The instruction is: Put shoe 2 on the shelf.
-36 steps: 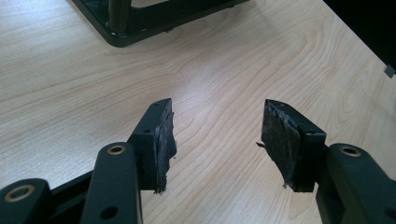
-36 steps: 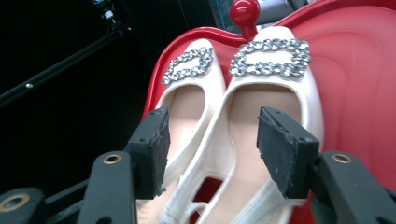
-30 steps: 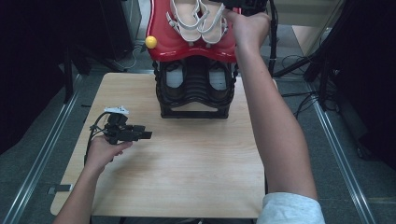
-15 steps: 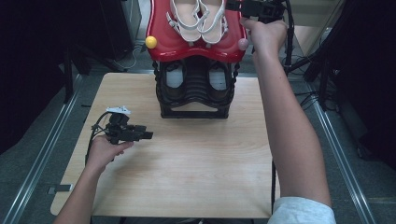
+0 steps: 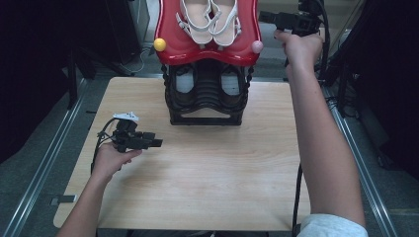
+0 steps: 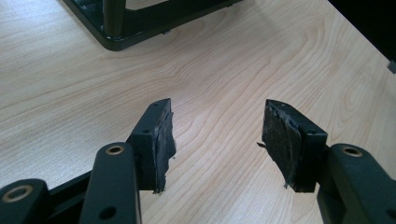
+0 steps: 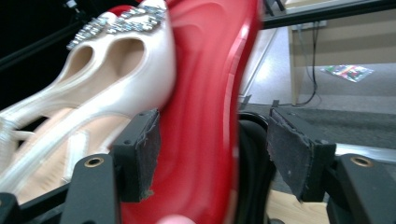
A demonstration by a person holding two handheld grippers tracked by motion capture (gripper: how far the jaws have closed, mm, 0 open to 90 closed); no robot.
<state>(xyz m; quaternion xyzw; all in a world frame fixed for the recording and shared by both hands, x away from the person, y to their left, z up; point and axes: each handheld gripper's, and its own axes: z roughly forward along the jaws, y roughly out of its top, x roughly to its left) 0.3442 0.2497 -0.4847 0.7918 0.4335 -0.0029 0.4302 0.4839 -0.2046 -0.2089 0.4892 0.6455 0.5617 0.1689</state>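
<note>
A pair of white strappy sandals (image 5: 210, 19) lies on the red top shelf (image 5: 207, 49) of a shoe rack at the table's far edge. My right gripper (image 5: 264, 17) hovers just right of that shelf, level with it, jaws pointing left. Its jaws have just been opening and now stand wide. In the right gripper view the right gripper (image 7: 215, 140) frames the red shelf (image 7: 201, 93) edge, with a sandal (image 7: 93, 93) to the left; no pad presses on anything. My left gripper (image 5: 158, 143) rests low over the table's left part. The left gripper (image 6: 217, 140) is open and holds nothing.
The rack's black lower tier (image 5: 207, 116) holds two dark shoes (image 5: 185, 81). A yellow knob (image 5: 159, 44) and a pink knob (image 5: 257, 47) cap the red shelf's corners. The rack's base (image 6: 140, 23) shows ahead of the left jaws. Light wooden table (image 5: 212, 182).
My right hand has drawn away from the sandals, going right and a little down, off the shelf's side. The left hand has kept still.
</note>
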